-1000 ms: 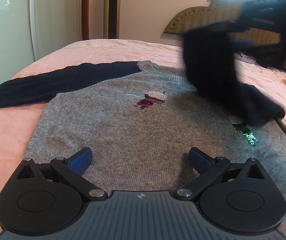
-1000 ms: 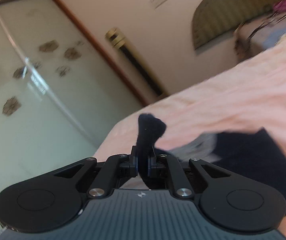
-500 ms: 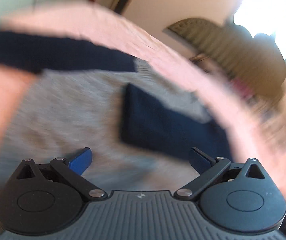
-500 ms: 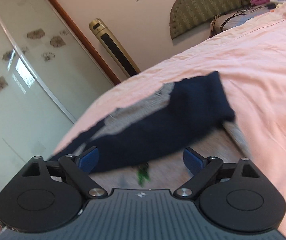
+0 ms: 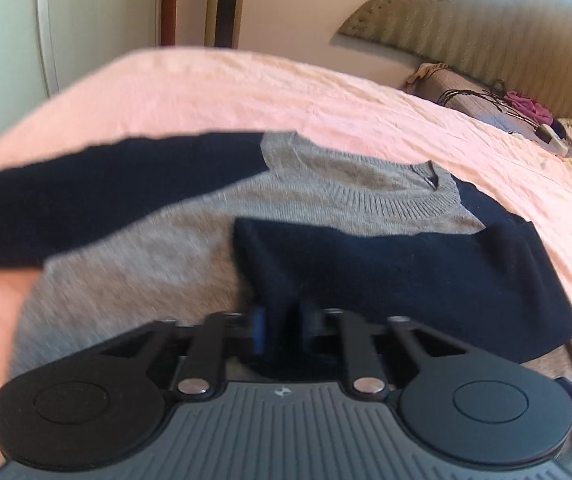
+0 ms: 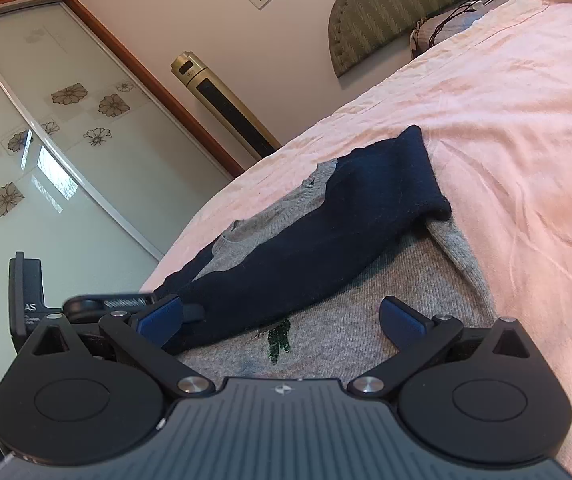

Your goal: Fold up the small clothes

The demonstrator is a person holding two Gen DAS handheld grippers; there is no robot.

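On the pink bedsheet [image 5: 325,96] a small sweater [image 5: 134,264] is laid flat, front up, its neckline toward the headboard [image 5: 485,28]. The body is knitted in grey, with a ribbed grey collar [image 5: 385,200], and the sleeves are dark navy. One sleeve [image 5: 86,196] is stretched straight out to the side over the sheet. The other sleeve [image 5: 425,276] is folded inward and lies across the chest just below the collar, its cuff end reaching the middle of the body. In the right wrist view a small green embroidered motif [image 6: 278,340] is seen on the grey front, partly covered by the folded sleeve's lower edge.

The left gripper [image 5: 282,330] is closed down on dark navy cloth at the near edge of the folded sleeve, with the fabric bunched between its blue pads. The right gripper [image 6: 282,320] is held wide apart with nothing between its fingers; it is poised low above the grey front, near the sweater's side edge by the folded shoulder [image 6: 405,168]. Part of the left gripper's body is visible at the left of that view.

A tall gold fan [image 6: 222,100] and a glass wardrobe door [image 6: 46,152] with flower prints are seen behind the bed.
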